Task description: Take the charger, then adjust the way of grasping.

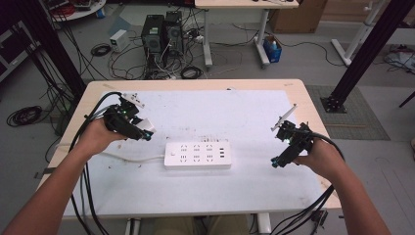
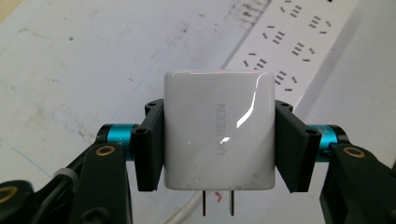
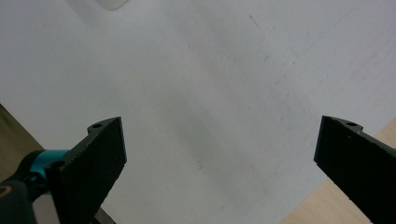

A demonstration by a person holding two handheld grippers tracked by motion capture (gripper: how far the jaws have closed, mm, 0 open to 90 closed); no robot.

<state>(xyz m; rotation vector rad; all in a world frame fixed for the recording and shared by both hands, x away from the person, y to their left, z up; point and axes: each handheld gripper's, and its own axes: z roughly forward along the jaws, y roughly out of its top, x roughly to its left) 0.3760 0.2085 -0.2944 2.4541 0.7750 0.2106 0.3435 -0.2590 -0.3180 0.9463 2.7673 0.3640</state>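
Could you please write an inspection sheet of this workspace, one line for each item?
Surface: wooden table under a white mat with small dark marks.
Job's things: white charger, prongs toward the camera; white power strip lying flat on the mat.
Clutter: nothing seen.
Grippers: left gripper shut on the charger; right gripper open, holding nothing.
Cables: black cables trail from both grippers; the strip's white cord runs left.
Surroundings: computer towers and floor wiring behind the table.

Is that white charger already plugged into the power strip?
No, the white charger is clamped in the left gripper, prongs bare, off the power strip.
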